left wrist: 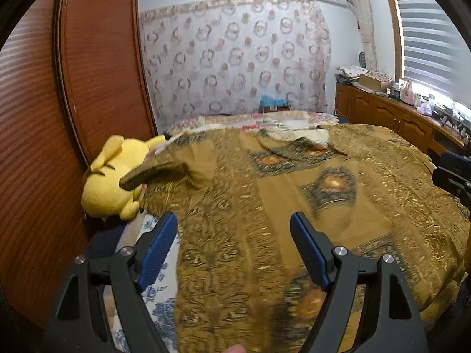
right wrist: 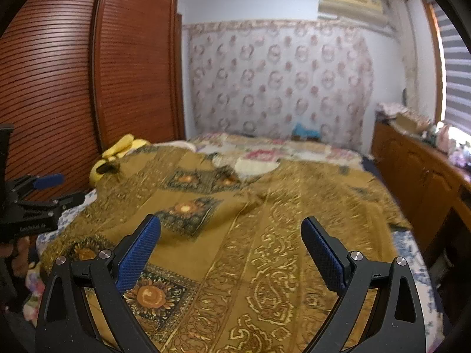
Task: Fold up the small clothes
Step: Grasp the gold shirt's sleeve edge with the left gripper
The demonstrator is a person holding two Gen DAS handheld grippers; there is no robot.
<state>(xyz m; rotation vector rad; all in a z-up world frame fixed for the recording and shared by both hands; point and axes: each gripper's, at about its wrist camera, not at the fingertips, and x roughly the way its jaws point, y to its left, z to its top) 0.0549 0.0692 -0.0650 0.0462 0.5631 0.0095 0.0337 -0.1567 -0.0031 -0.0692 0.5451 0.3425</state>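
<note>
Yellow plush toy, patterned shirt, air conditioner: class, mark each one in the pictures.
yellow plush toy [left wrist: 110, 182], left wrist view, on its body.
gold patterned shirt [right wrist: 235, 235], right wrist view, on its front panel.
air conditioner [right wrist: 350, 3], right wrist view, on its front casing.

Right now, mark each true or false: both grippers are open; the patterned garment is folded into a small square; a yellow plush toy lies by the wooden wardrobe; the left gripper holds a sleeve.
1. True: the left gripper and right gripper are both open.
2. False: the mustard-gold patterned shirt lies spread out on the bed.
3. True: the yellow plush toy lies beside the brown louvred wardrobe.
4. False: nothing is between its fingers.
</note>
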